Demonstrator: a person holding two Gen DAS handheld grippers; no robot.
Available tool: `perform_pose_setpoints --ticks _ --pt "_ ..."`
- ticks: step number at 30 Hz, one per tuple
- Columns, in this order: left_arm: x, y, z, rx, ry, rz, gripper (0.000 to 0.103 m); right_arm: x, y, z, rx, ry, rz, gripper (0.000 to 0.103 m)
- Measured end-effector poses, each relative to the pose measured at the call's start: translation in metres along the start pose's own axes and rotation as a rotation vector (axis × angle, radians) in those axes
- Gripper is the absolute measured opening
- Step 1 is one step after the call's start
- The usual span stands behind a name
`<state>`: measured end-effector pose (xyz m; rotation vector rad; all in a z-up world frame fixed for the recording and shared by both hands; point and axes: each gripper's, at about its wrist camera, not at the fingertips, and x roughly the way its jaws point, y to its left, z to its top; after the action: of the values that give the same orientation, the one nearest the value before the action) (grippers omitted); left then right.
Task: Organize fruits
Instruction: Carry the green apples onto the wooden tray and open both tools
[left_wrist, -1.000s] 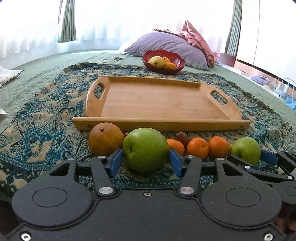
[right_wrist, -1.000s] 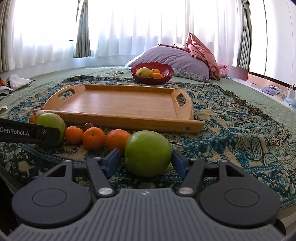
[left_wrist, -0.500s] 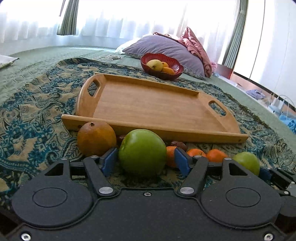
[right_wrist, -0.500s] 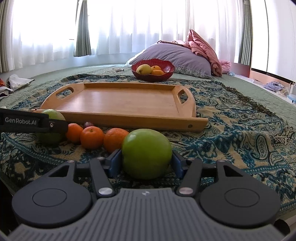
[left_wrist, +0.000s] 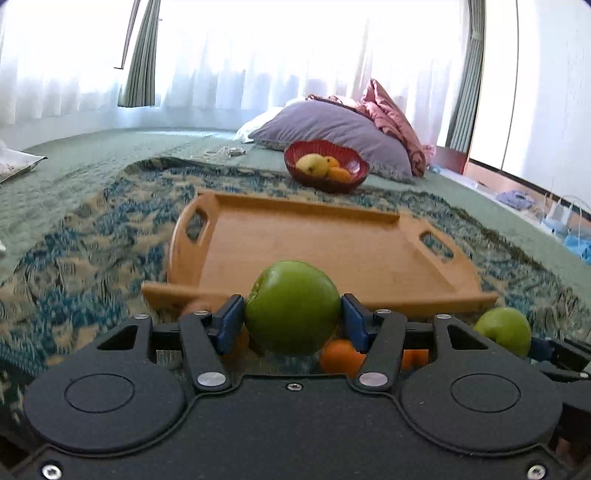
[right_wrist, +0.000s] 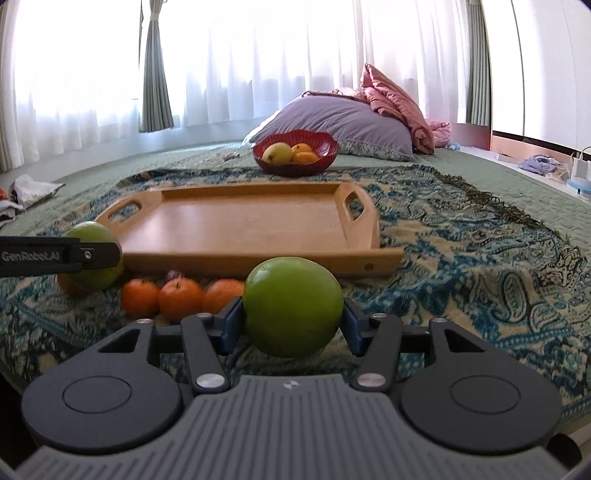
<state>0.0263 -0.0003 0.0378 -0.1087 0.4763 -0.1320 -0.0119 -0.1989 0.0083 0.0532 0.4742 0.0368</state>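
Two tongs (left_wrist: 291, 319) (right_wrist: 291, 319) clamping green apples (left_wrist: 291, 306) (right_wrist: 293, 306), tray (right_wrist: 369, 240) rim ahead

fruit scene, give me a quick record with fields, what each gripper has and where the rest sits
left gripper: shut on a green apple
right gripper: shut on a second green apple
wooden tray: nothing on it, lies on the patterned blanket
oranges: three loose on the blanket in front of the tray
red bowl: behind the tray, holds yellow and orange fruit
pillow: behind the bowl
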Motion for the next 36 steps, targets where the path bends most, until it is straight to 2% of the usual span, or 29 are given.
perform_pose_setpoints --ticks 6,11,19,22,28,36 --pt "0.029 0.009 0.044 0.013 0.01 0.041 0.055 0.018 -0.009 0.03 0.016 -0.013 -0.004 0.058" --pt "0.068 0.022 0.076 -0.008 0.079 0.054 0.055 0.051 -0.021 0.068 0.041 0.02 0.025 0.058" --pt "0.147 0.037 0.104 -0.004 0.231 0.081 0.055 0.132 -0.029 0.117 0.027 0.175 0.054 0.058" --pt "0.167 0.04 0.111 0.007 0.257 0.091 0.055 0.159 -0.028 0.131 0.035 0.223 0.055 0.058" --pt "0.194 0.041 0.112 0.018 0.308 0.118 0.055 0.191 -0.024 0.14 0.049 0.284 0.071 0.058" --pt "0.197 0.034 0.11 0.08 0.29 0.127 0.055 0.204 -0.018 0.135 0.037 0.327 0.072 0.058"
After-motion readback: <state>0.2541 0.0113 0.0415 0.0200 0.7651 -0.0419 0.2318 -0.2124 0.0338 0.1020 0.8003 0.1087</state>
